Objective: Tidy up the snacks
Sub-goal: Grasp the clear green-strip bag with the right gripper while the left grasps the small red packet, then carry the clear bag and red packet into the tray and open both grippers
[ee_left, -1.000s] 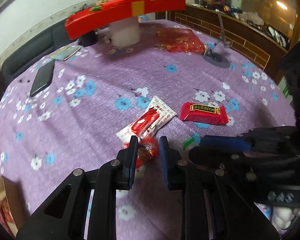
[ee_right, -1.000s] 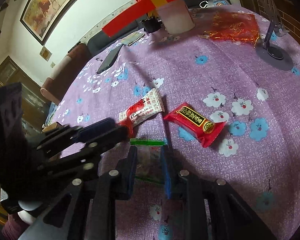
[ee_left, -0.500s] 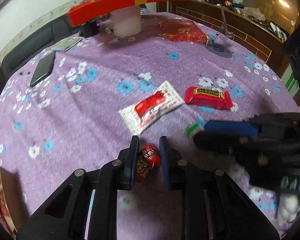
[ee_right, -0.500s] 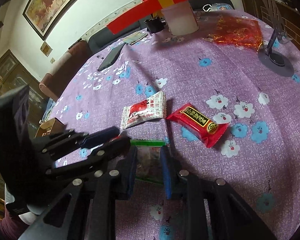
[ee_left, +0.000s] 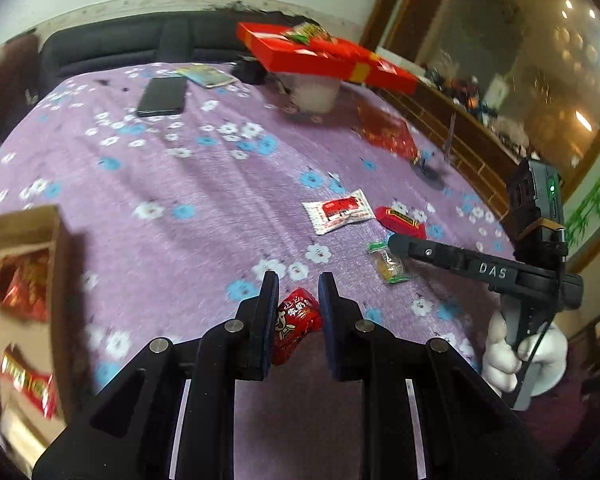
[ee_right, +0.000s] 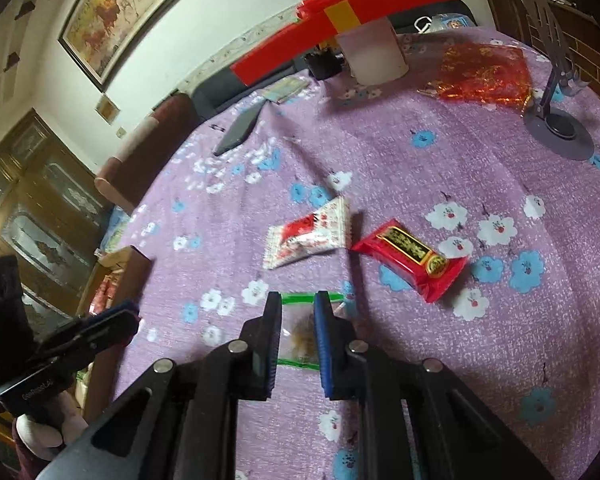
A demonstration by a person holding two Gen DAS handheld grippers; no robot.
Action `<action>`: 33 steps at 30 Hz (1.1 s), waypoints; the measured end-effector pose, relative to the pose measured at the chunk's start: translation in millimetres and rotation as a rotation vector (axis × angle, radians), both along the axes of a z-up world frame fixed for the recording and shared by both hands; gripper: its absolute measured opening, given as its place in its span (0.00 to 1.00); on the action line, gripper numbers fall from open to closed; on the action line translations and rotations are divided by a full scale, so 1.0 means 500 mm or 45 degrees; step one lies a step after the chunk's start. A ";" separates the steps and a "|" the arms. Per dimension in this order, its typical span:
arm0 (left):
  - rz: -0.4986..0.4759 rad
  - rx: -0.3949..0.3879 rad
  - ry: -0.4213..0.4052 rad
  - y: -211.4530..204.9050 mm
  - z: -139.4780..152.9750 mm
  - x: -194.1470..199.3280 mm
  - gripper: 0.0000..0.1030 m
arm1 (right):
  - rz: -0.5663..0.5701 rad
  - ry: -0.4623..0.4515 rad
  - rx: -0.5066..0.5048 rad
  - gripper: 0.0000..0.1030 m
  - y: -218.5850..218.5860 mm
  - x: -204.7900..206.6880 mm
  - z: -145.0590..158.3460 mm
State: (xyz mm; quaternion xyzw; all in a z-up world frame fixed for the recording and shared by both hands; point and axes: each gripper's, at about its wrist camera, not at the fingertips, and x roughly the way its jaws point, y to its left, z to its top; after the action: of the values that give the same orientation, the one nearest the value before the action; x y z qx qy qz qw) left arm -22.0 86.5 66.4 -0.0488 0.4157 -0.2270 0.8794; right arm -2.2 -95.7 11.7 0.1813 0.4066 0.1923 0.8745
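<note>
While the left tool pinched its small red candy low beside the white-and-red packet a second ago, it now carries that candy lifted and swung left, bringing the cardboard box of red snacks at the table edge into view. The right tool has stayed in place, angled downward, its jaws pressed on the clear green-edged packet on the table near the red bar. A white-gloved hand grips the right tool's handle.
</note>
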 end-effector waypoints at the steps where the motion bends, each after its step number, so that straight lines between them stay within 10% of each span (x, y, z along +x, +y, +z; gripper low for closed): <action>1: 0.012 -0.015 -0.003 0.011 0.004 -0.009 0.19 | 0.020 -0.015 0.017 0.20 0.002 -0.002 0.004; 4: 0.058 -0.053 -0.016 0.044 0.017 -0.039 0.19 | 0.062 -0.041 -0.058 0.58 0.028 -0.008 0.010; 6: 0.091 -0.062 -0.027 0.065 0.023 -0.054 0.19 | 0.092 -0.039 -0.156 0.67 0.055 -0.011 0.005; 11: 0.190 -0.097 -0.058 0.133 0.035 -0.099 0.19 | 0.088 -0.022 -0.348 0.65 0.083 -0.011 -0.020; 13: 0.241 -0.119 -0.075 0.170 0.043 -0.121 0.19 | 0.059 -0.014 -0.360 0.42 0.078 -0.016 -0.018; 21: 0.417 -0.121 -0.111 0.299 0.046 -0.186 0.19 | 0.036 0.017 -0.187 0.36 0.062 -0.066 -0.012; 33: 0.710 -0.080 -0.088 0.458 0.000 -0.253 0.19 | 0.459 -0.087 -0.247 0.36 0.362 -0.143 0.066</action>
State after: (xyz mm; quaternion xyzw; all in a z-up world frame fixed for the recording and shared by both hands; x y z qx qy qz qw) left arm -148.4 315.5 66.2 -0.1806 0.3487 0.0094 0.9196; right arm -73.8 85.3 44.9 0.0138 0.4192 0.3119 0.8525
